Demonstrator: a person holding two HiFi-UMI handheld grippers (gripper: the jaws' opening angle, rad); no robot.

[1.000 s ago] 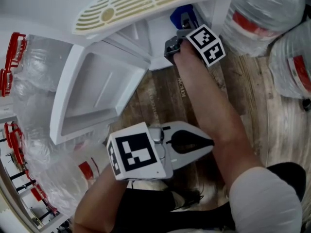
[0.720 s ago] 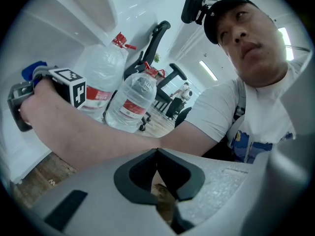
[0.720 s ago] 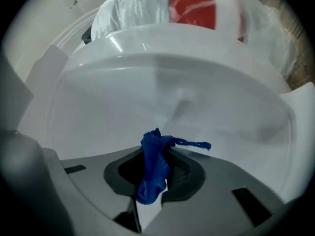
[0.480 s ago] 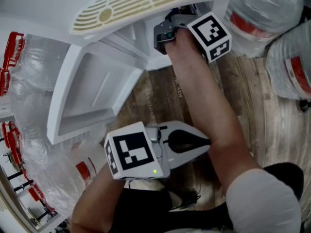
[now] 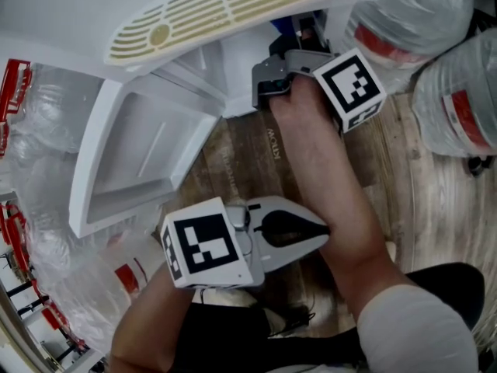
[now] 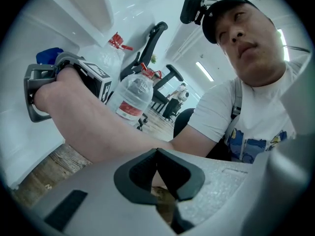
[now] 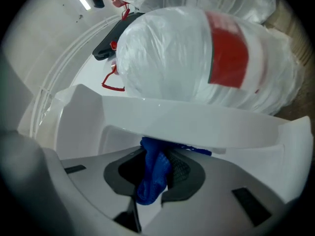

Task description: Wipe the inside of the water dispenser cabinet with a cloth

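Note:
The white water dispenser cabinet (image 5: pixel 233 53) stands open at the top of the head view, its door (image 5: pixel 132 158) swung out to the left. My right gripper (image 5: pixel 304 37) reaches into the cabinet's opening and is shut on a blue cloth (image 5: pixel 281 26). In the right gripper view the blue cloth (image 7: pixel 152 173) hangs bunched between the pads, pressed under a white cabinet edge (image 7: pixel 197 124). My left gripper (image 5: pixel 314 231) hovers low over the wooden floor, shut with nothing in it. The left gripper view shows the right gripper (image 6: pixel 44 90) and the cloth (image 6: pixel 49 55) at the cabinet.
Large water bottles wrapped in plastic (image 5: pixel 435 29) stand right of the cabinet, and more (image 5: pixel 46 231) lie at the left. One bottle (image 7: pixel 197 53) fills the right gripper view. A cream drip grille (image 5: pixel 225 6) tops the cabinet. Wooden floor (image 5: pixel 241 162) lies below.
My right gripper pushed deeper into the cabinet, then drew back to the right and toward me with the cloth. The left gripper has stayed where it was.

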